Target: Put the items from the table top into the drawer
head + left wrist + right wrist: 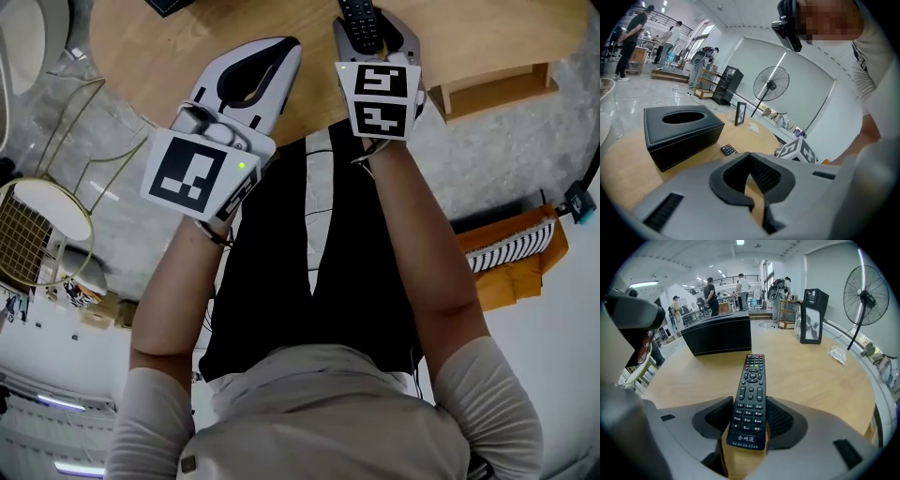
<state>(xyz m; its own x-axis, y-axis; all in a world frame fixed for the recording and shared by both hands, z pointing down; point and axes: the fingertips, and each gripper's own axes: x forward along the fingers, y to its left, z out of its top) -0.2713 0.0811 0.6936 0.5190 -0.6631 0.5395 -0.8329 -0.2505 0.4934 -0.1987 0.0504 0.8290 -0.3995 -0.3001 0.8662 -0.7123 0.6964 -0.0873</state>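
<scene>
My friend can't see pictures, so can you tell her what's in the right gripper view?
A black remote control lies on a wooden table, its near end between the right gripper's grey jaws, pads against both its sides. Behind it sit a black box, a picture frame and a standing fan.

Both bare forearms are stretched forward from light sleeves, the left forearm angled outward and the right forearm nearly straight. The white left gripper is held over the near edge of the light wooden table, tilted gently downward; its jaws are brought together at the tips, with nothing between them. The white right gripper is pitched steeply down just inside the same edge, its dark ribbed pads set against the sides of a black button-covered remote control.
</scene>
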